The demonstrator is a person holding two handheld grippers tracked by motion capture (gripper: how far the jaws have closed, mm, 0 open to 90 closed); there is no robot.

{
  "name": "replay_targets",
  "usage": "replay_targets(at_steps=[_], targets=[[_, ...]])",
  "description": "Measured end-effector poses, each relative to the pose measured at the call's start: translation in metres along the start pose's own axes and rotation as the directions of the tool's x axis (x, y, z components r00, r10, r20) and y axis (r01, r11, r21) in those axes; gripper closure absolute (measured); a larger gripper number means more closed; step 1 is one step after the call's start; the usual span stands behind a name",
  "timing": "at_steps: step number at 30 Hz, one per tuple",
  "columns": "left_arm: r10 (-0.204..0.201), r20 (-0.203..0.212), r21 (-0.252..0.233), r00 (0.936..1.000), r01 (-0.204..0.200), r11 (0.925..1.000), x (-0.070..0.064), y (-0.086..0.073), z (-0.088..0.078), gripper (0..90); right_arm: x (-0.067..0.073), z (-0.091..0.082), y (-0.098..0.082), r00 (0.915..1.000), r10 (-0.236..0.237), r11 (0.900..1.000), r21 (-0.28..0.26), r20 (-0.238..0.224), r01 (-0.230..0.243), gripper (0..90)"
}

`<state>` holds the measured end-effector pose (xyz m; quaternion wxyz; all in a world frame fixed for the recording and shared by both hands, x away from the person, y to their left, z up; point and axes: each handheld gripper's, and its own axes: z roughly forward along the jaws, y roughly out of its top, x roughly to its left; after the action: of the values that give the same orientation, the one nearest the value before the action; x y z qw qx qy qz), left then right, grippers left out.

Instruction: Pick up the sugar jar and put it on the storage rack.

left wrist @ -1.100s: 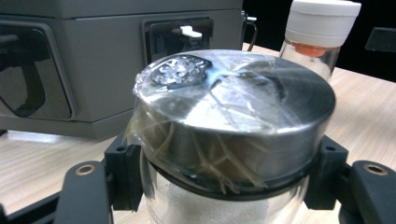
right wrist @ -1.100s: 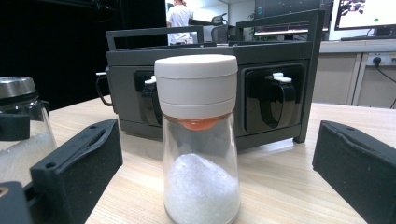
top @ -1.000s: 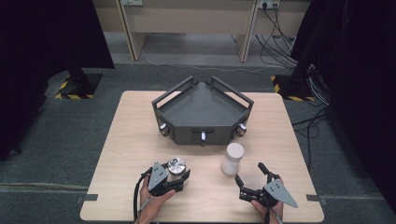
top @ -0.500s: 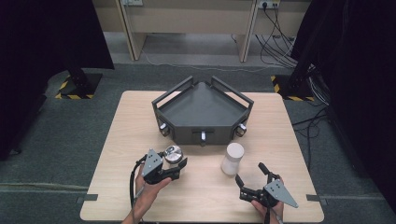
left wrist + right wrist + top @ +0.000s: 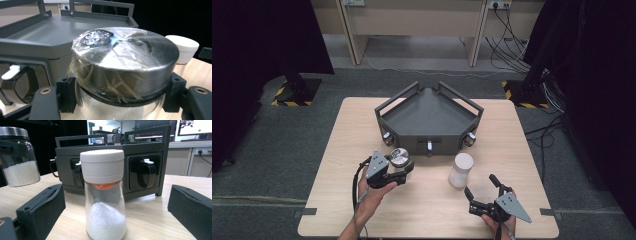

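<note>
Left gripper (image 5: 398,172): fingers closed on a glass jar (image 5: 400,161) w/ steel lid (image 5: 125,60), lid wrapped in clear film; jar holds white granules and hangs clear of the worktop (image 5: 427,215), just in front of the grey tray (image 5: 427,112). Right gripper (image 5: 482,189): fingers spread wide, nothing between the pads, aimed at a white-capped shaker (image 5: 461,170) standing upright on the worktop near the tray's front wall.
</note>
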<state>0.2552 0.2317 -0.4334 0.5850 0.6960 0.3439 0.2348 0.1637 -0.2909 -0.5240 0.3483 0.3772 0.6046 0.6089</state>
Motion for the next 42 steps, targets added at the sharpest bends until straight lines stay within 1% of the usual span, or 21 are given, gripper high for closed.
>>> replay_targets(at_steps=[11,15,18,23,27,30,34,40,42], targets=[[0.029,-0.001,-0.032,0.9996,-0.029,0.9991,0.0,0.021,0.004,30.9,0.0,0.0,0.0,1.0,0.0,1.0,0.0,0.0,0.0,1.6],[0.016,0.001,-0.049,0.9999,-0.016,0.9987,0.004,0.031,0.008,30.9,0.0,0.0,0.0,1.0,0.002,1.0,0.0,0.001,-0.002,1.5],[0.023,0.001,-0.055,0.9997,-0.023,0.9982,0.005,0.041,0.011,30.9,0.0,0.0,0.0,1.0,0.002,1.0,0.0,0.001,-0.002,1.6],[0.044,-0.009,-0.052,0.999,-0.044,0.9977,0.004,0.06,0.022,30.9,-0.001,-0.001,0.0,1.0,0.002,1.0,-0.001,0.002,-0.002,1.6],[0.039,-0.011,-0.047,0.9992,-0.039,0.9981,0.005,0.072,0.032,30.9,-0.001,-0.001,0.0,1.0,0.001,1.0,0.0,0.003,-0.001,1.6],[0.038,-0.026,-0.045,0.9989,-0.039,0.9982,0.005,0.081,0.04,30.9,-0.001,-0.001,0.001,1.0,0.001,1.0,0.0,0.003,-0.001,1.6],[0.027,-0.038,-0.046,0.9989,-0.028,0.9985,0.008,0.09,0.049,30.9,-0.002,-0.001,0.001,1.0,0.001,1.0,0.0,0.003,-0.001,1.6],[0.029,-0.071,-0.017,0.997,-0.03,0.9994,0.012,0.101,0.064,30.9,-0.002,-0.001,0.001,1.0,0.003,1.0,0.0,0.004,-0.003,1.6],[0.027,-0.081,-0.009,0.9964,-0.027,0.9996,0.015,0.103,0.07,30.9,-0.002,-0.001,0.001,1.0,0.004,1.0,0.0,0.003,-0.004,1.5]])
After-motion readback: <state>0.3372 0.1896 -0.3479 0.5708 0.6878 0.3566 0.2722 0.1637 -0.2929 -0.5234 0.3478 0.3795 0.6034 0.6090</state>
